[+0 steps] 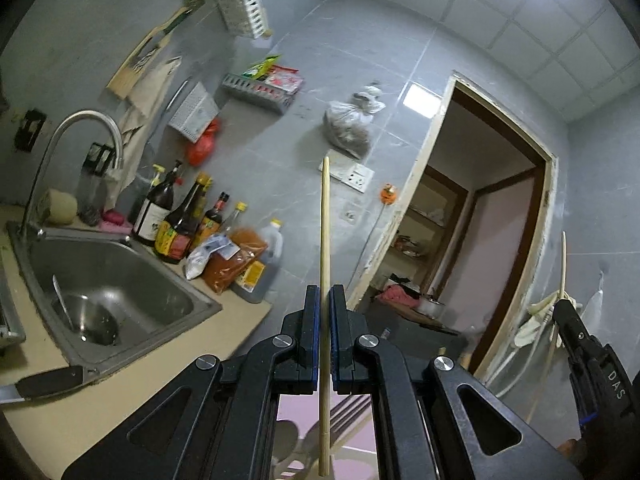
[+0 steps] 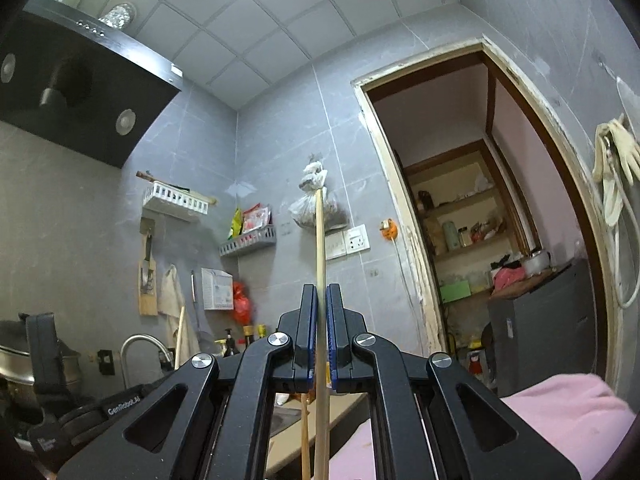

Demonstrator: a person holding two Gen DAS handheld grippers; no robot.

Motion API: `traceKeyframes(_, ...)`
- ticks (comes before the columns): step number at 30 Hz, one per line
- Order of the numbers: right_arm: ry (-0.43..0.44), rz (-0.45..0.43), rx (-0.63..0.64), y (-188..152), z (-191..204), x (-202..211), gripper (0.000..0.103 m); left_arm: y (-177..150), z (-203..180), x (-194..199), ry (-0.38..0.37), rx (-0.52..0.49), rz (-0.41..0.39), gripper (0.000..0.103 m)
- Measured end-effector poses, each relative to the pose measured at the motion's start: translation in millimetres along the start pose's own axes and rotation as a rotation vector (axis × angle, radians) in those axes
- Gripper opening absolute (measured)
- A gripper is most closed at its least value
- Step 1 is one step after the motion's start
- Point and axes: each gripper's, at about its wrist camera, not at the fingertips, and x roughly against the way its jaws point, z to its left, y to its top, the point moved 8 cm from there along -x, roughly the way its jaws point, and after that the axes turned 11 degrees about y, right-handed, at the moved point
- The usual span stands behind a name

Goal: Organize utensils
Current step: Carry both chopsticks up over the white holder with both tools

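**kitchen_lurker:** so where are the chopsticks rn? one per gripper?

**umi_fan:** yep. The left gripper (image 1: 325,300) is pinched tight on a pale wooden chopstick (image 1: 325,240), the stick standing upright between the blue pads and poking well above and below the jaws. The right gripper (image 2: 319,300) is clamped the same way on its own chopstick (image 2: 319,248), also upright. In the right view there's a second thin wooden stick (image 2: 305,436) just beside it down low, can't tell if that one is gripped.

**kitchen_lurker:** what's around them?

**umi_fan:** From the left camera: steel sink (image 1: 120,280) with a metal bowl (image 1: 90,320) in it, curved faucet (image 1: 72,140), a row of sauce bottles (image 1: 176,220) by the grey tile wall, a knife handle (image 1: 50,380) on the counter edge. Slotted white holder (image 1: 240,0) up on the wall. Doorway (image 2: 480,200) further along the wall, range hood (image 2: 80,80) upper left in the right view.
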Motion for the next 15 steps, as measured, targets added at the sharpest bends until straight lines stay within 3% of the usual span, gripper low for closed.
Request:
traceKeyframes(6,-0.018,0.028,-0.024,-24,-5,-9,0.003,-14,4,-5,0.047,-0.020,-0.014,0.003)
traceKeyframes(15,-0.008,0.065,-0.051,-40,-7,-14,0.003,-33,13,-18,0.025,0.036,0.068,0.003)
